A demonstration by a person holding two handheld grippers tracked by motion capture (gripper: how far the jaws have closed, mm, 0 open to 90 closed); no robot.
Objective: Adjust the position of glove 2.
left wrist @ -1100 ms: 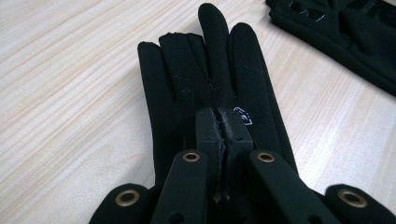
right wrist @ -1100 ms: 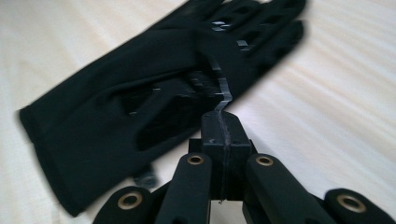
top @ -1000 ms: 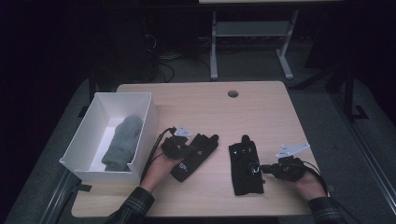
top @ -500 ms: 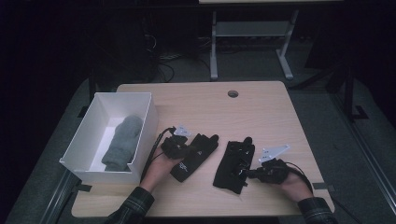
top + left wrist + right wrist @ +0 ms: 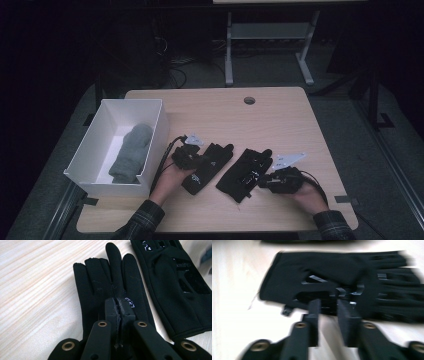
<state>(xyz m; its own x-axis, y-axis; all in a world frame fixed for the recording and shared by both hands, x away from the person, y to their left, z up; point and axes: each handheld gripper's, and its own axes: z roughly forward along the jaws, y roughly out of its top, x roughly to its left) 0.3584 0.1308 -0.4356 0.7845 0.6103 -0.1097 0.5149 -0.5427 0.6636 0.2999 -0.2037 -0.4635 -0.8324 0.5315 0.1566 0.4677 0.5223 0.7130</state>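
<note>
Two black gloves lie side by side on the wooden table. My left gripper is shut on a pinch of fabric at the palm of the left glove; in the left gripper view the jaws meet on that glove, with the other glove beside it. My right gripper sits at the cuff side of the right glove. Its jaws have just been opening and stand apart; the glove lies at their tips, unpressed.
A white box stands at the table's left edge with a grey knitted item inside. A cable hole sits near the far edge. Bare tabletop lies beyond the gloves.
My right gripper slid left, dragging the right glove toward the left one and tilting it. Its jaws have since parted. The left gripper stayed put.
</note>
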